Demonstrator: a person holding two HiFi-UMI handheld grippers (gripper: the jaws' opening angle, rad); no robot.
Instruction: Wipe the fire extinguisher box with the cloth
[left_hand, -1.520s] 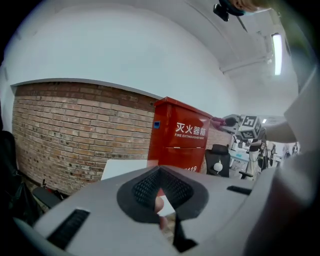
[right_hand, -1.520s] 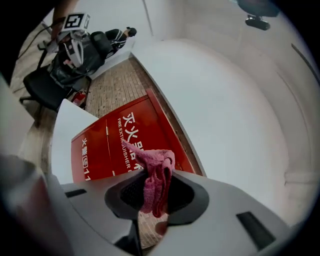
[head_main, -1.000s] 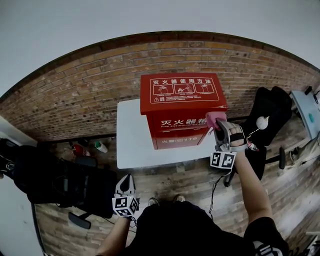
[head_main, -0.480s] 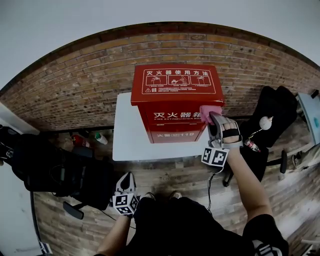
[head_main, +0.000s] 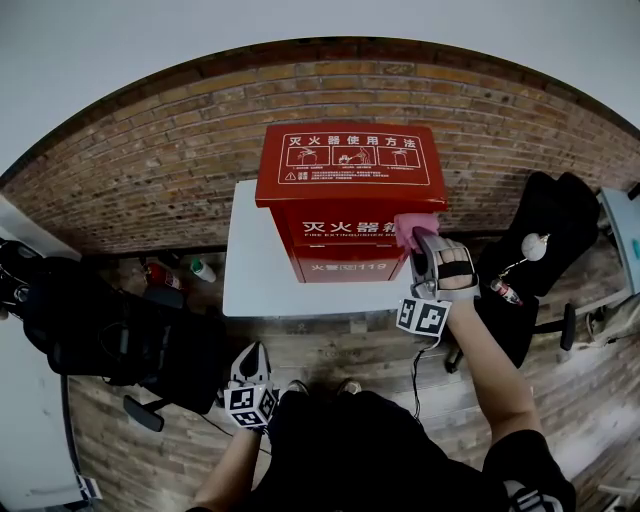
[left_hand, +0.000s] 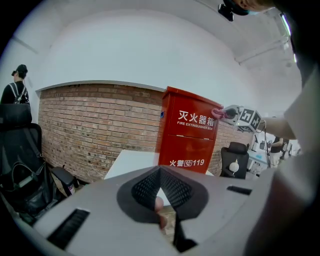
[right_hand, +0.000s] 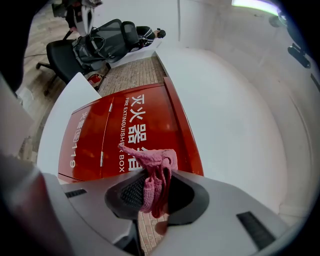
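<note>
- We are in the wiping step. The right claw (right_hand: 152, 187) is clamped on a crumpled pink cloth (right_hand: 152, 172), which appears pressed against the tall red metal fire extinguisher box (head_main: 350, 190).
- The cloth meets the upper right of the box's front face, by the last of the large white characters.
- The box stands upright on a white rectangular surface (head_main: 255, 275), which sits against a brick wall.
- The box is glossy red with its lid closed. The lid carries white instruction pictures, and the front carries white Chinese lettering, "FIRE EXTINGUISHER BOX" and "119" lower down. We can make out no dirt on it.
- The left claw (left_hand: 160, 192) hangs low by our body, well apart from the box, its jaws together on nothing.
- In our judgement, the next move calls for sweeping the cloth across the front under steady pressure.
- Only a small tuft pokes past the claw, so the hard tips could scrape the paint.
- The free left claw could steady the box if it slides.
</note>
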